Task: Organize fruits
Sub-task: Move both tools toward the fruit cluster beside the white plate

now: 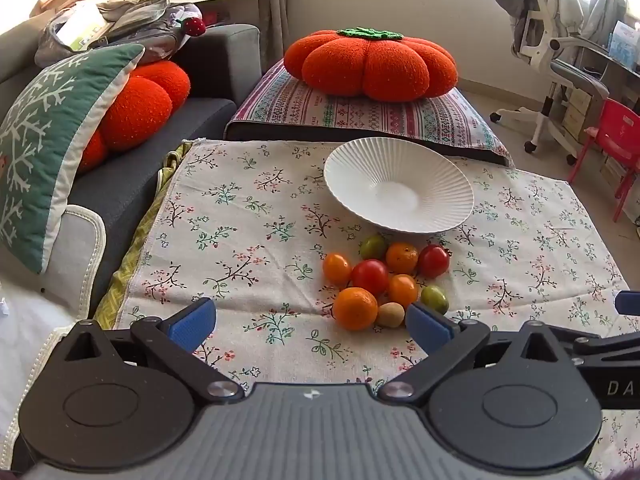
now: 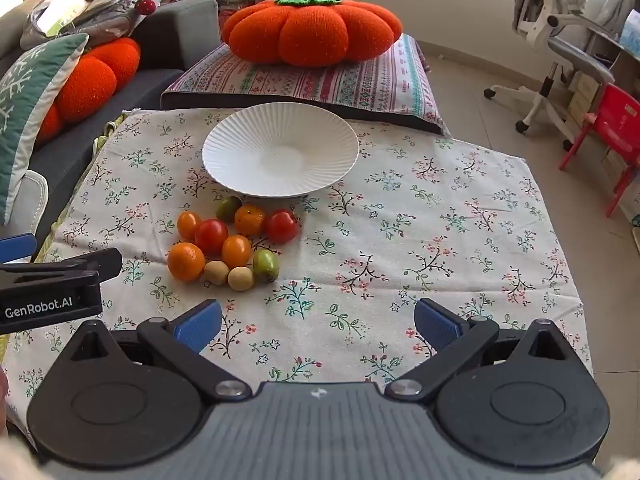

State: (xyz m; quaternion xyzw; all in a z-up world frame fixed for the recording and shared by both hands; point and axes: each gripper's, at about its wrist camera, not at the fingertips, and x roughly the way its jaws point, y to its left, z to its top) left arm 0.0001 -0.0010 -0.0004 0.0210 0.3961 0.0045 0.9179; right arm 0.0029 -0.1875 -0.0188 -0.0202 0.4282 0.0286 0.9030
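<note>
Both claws hang spread and empty over the counter: left claw [image 1: 312, 322] wide apart just short of the fruit pile [image 1: 386, 278], right claw [image 2: 318, 326] equally wide over bare cloth [image 2: 440, 240], well to the right of the pile. Nothing is pinched yet. Every fruit sits on the cloth in a tight cluster just in front of the white plate [image 2: 224, 140], which is empty, so the job looks barely begun.

Nearest the left claw is the big orange [image 1: 355, 307], touching a small tan fruit [image 1: 390, 315] and a red tomato [image 1: 370, 277]. That orange looks the sensible first pick: it is on the outside edge, so the pads can straddle it without nudging neighbours. Round fruit rolls, so come down square, one pad each side across the widest part, and squeeze gently. The tomatoes will likely bruise under a hard squeeze. Lift clear before swinging over the plate rim, then set it low in the dished middle so it stays put.
</note>
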